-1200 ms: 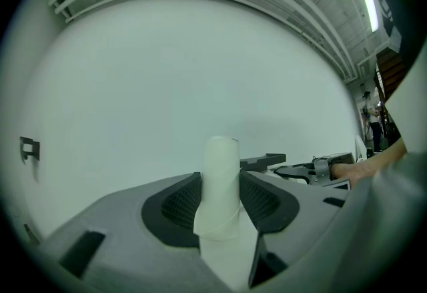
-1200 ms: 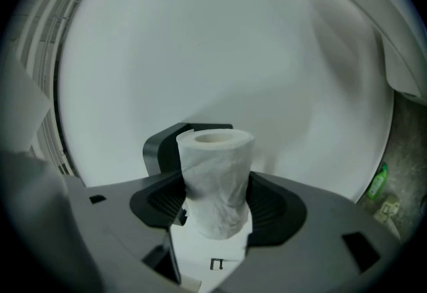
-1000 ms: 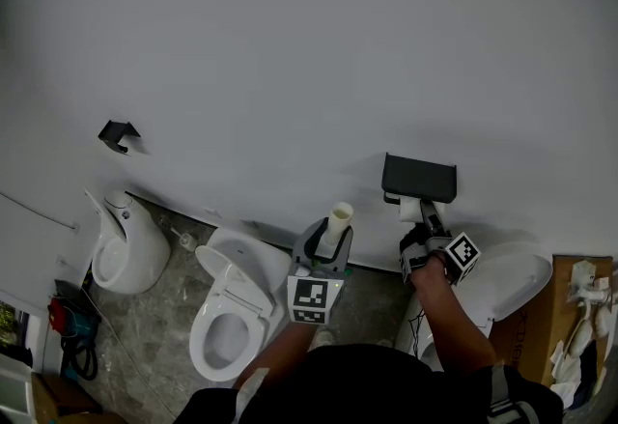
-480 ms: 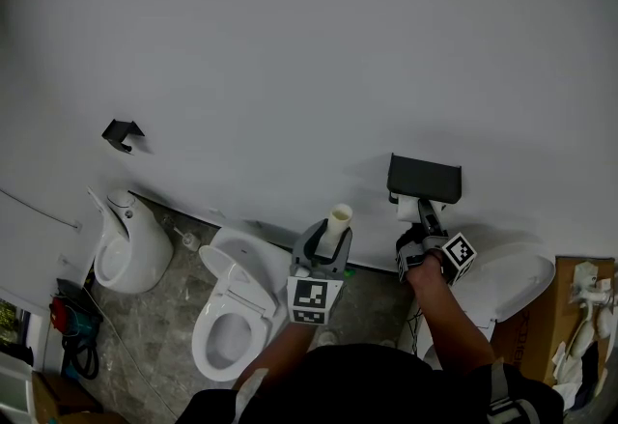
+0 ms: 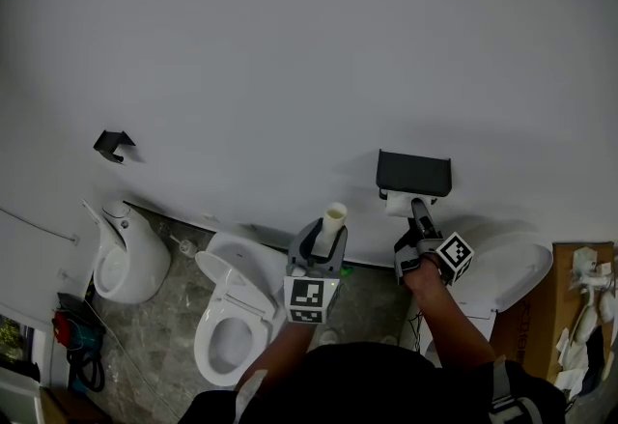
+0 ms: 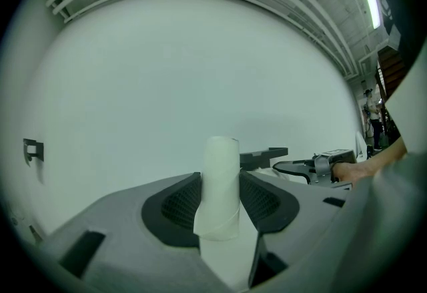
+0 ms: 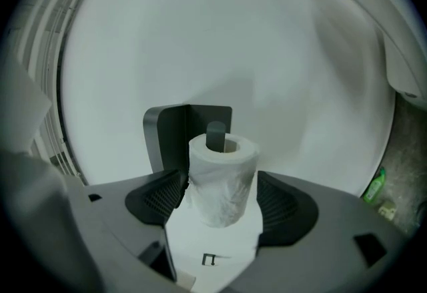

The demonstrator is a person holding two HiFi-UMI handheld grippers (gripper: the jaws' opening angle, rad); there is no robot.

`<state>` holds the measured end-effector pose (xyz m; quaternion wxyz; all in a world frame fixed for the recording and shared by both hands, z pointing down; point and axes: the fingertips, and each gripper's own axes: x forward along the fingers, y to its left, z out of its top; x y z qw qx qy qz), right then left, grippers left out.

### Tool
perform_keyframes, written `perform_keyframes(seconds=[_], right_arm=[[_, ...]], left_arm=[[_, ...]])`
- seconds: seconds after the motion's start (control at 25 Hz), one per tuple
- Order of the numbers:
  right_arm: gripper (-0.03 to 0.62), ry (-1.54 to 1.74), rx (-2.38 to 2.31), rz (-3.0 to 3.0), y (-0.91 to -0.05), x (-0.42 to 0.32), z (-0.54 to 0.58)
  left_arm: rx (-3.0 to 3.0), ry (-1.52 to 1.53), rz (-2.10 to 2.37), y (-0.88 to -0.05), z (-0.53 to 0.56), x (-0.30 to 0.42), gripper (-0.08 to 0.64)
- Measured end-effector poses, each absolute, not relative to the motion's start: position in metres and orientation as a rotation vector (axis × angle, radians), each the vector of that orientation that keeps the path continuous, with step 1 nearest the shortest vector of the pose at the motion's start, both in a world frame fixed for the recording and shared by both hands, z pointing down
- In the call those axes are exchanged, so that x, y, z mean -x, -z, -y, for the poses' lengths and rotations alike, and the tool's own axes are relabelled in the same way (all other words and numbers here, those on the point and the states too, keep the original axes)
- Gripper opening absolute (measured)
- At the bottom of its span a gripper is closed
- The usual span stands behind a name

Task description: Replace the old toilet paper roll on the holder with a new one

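Observation:
The old bare cardboard tube point(image 5: 333, 219) stands upright with my left gripper point(image 5: 323, 231) shut on it, held level left of the holder; both pads clasp the tube point(image 6: 220, 185). The black wall holder point(image 5: 413, 173) carries the new white roll point(image 5: 397, 205). In the right gripper view the holder's peg point(image 7: 215, 135) passes through the core of the roll point(image 7: 223, 178). My right gripper point(image 7: 220, 198) reaches level to the holder with the roll between its jaws. Those jaws are opening and the right pad stands just off the paper.
A white toilet point(image 5: 232, 316) with its seat down stands below the left gripper, and a second white fixture point(image 5: 126, 253) stands further left. A small black hook point(image 5: 113, 144) is on the wall. A white lid point(image 5: 502, 268), a cardboard box point(image 5: 579, 316) and a green bottle point(image 7: 375, 185) lie right.
My right gripper has edged up closer under the holder with the roll. The left gripper and its tube have kept still. The head view has shifted slightly.

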<state>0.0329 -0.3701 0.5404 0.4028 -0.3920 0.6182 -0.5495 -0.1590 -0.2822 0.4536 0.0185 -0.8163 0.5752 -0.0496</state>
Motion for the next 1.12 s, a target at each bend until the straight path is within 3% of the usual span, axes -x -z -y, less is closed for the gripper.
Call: perform_keyframes(seconds=[0.28, 0.6, 0.72, 1.12], right_arm=[[0.318, 1.259, 1.092, -1.775, -0.538, -0.048, 0.334], [0.309, 0.834, 1.263, -2.245, -0.497, -0.059, 0.313], [0.194, 0.662, 1.325, -2.356, -0.479, -0.062, 0.307], [0.047, 0.074, 1.589, -2.662, -0.442, -0.072, 0.295]], left_arm=[[2.577, 0.157, -1.778, -0.462, 0.281, 0.147, 0.176], [2.631, 0.174, -1.736, -0.474, 0.283, 0.132, 0.176], [2.648, 0.179, -1.721, -0.476, 0.281, 0.127, 0.176], [2.693, 0.114, -1.664, -0.469, 0.275, 0.121, 0.176]])
